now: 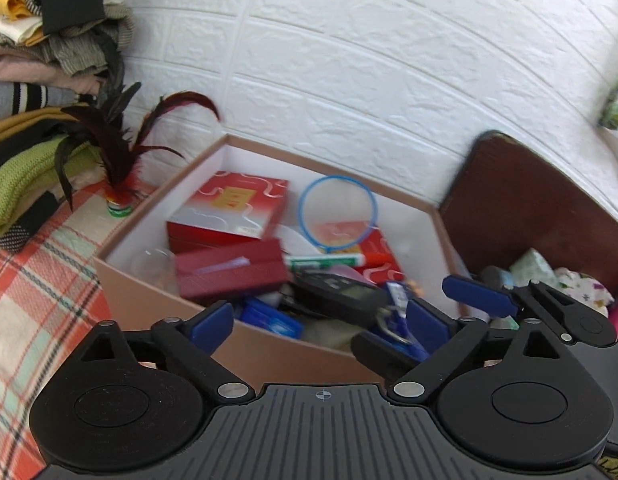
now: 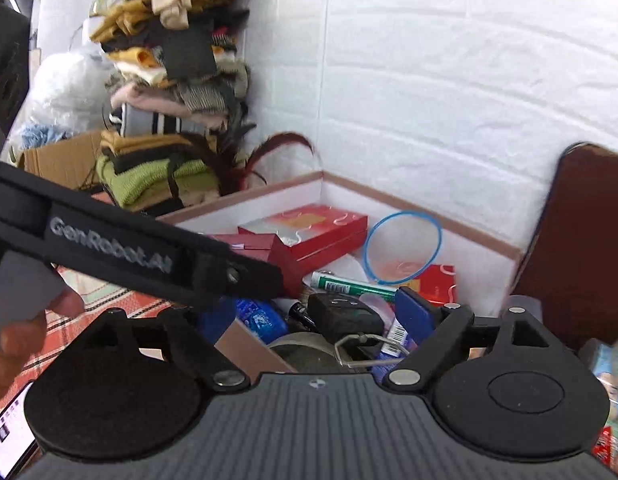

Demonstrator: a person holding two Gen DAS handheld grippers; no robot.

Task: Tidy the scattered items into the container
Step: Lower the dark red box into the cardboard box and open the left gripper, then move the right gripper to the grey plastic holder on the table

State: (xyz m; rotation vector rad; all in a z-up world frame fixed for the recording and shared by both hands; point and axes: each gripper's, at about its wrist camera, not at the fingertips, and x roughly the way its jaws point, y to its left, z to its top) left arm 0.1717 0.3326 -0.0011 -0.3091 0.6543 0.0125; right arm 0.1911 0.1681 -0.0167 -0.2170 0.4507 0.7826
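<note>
Over the near rim of the open tan cardboard box with white lining [image 1: 157, 280], both grippers hover side by side; the box sits on a red-and-green plaid cloth [image 1: 29, 300]. Left gripper [image 1: 321, 316]: blue pads spread wide, nothing between them. Right gripper [image 2: 313, 316]: also looks spread wide and empty, though its left pad is mostly hidden behind the left gripper's black body crossing the view.

Box is already well filled: flat red-and-silver gift box [image 1: 233, 208], dark red textured case [image 1: 233, 272] which is blurred, blue-rimmed round hoop [image 1: 339, 214], green-and-white tube [image 1: 329, 261], black handheld device with a small screen [image 1: 341, 292] and metal hook, blue packet [image 1: 273, 318].

Judged step: between drops, with both hands free above the container, so a release looks just done or a fresh reach is due. Still outside the box: dark red feather shuttlecock with a green base [image 1: 119, 200], standing upright on the cloth just beside the box's left wall, plus small packets at the right by the brown board [image 1: 541, 208].

Next move likely: left gripper swings left, pinches the shuttlecock low at its base, not the feathers.

Orientation: shuttlecock's long axis is vertical, feathers up; tube lies with its long axis roughly left-right; black device runs diagonally, hook end toward the grippers
</note>
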